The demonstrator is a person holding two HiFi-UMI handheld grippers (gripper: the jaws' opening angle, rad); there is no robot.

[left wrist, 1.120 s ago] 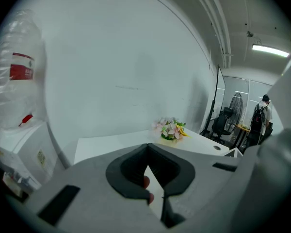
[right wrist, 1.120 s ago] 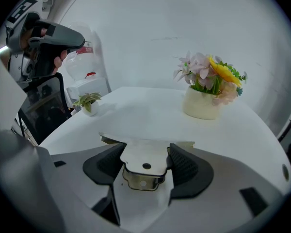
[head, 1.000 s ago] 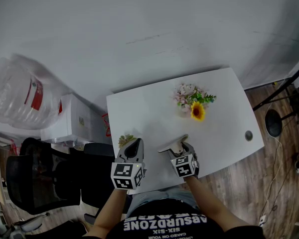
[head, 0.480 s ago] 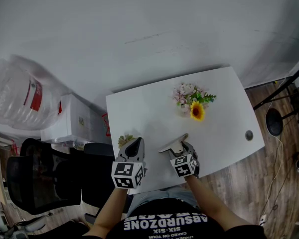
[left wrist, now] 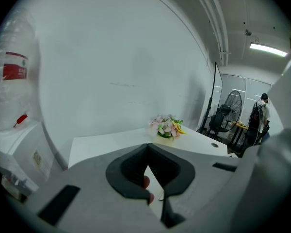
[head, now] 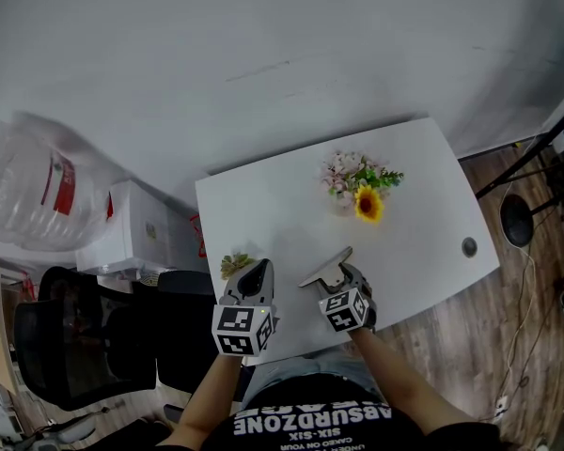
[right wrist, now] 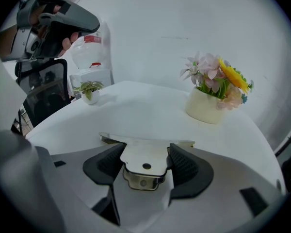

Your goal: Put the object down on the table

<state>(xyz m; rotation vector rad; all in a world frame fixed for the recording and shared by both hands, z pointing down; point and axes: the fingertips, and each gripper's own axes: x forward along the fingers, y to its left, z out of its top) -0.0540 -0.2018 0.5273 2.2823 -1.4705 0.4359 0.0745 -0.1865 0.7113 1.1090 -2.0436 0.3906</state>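
An office, shown by swivel chair (head: 70, 346), water bottle (head: 28, 195), white desk (head: 263, 214)

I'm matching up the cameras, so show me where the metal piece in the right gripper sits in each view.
Head view: metal piece, lower centre, jutting from the right gripper.
Left gripper view: not in it.
Right gripper view: metal piece, bottom centre, clamped between the jaws.
Shared landmark: the potted flowers, visible in all three.

I can read one print: the person's black T-shirt (head: 310, 426) says "ABSURDZONE" in white, upside down in the head view, with "SIX-SIX" beside it and a smaller line I can't make out. The water jug's red label (head: 54, 178) is too blurred to read.
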